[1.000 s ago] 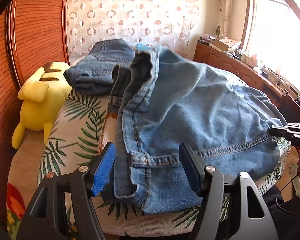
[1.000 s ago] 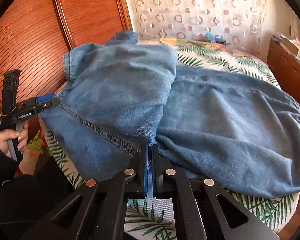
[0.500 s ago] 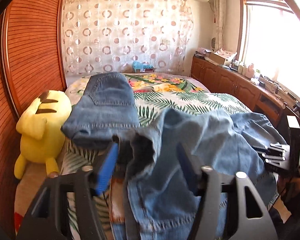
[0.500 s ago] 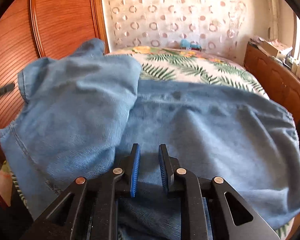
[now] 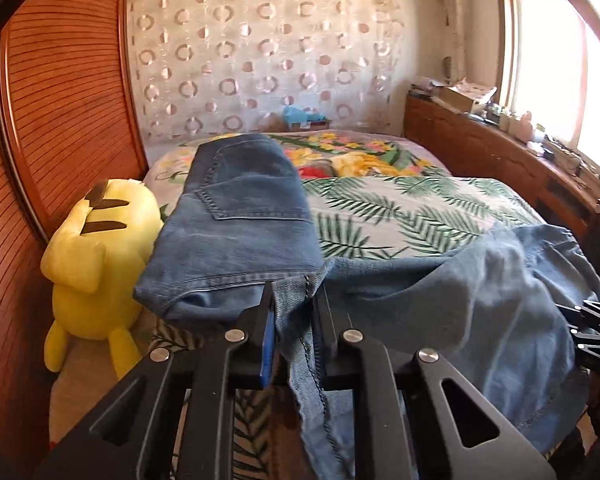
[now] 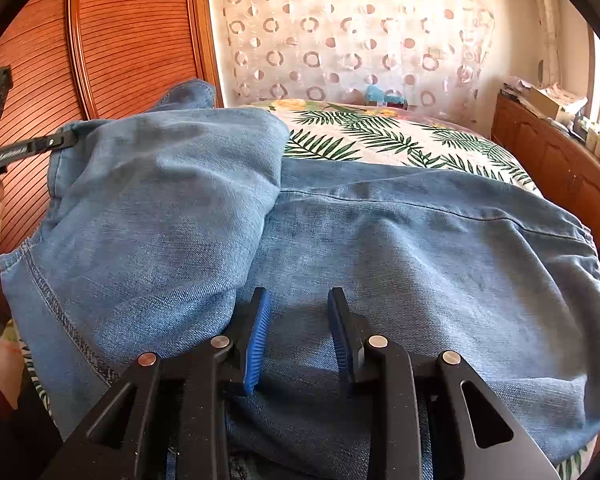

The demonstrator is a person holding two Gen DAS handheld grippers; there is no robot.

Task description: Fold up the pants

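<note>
The left gripper (image 5: 294,328) was clamped on the jeans (image 6: 380,240), spread ahead on the bed (image 5: 400,208). The right gripper (image 6: 298,334) was parted above them. The fold would best be laid flat, edges matched.

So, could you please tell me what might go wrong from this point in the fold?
1. The left gripper pinches only a narrow seam edge of the light jeans; it could slip free.
2. The right gripper is open, so one side hangs unsupported.
3. Dragging could disturb the folded jeans nearby.
</note>
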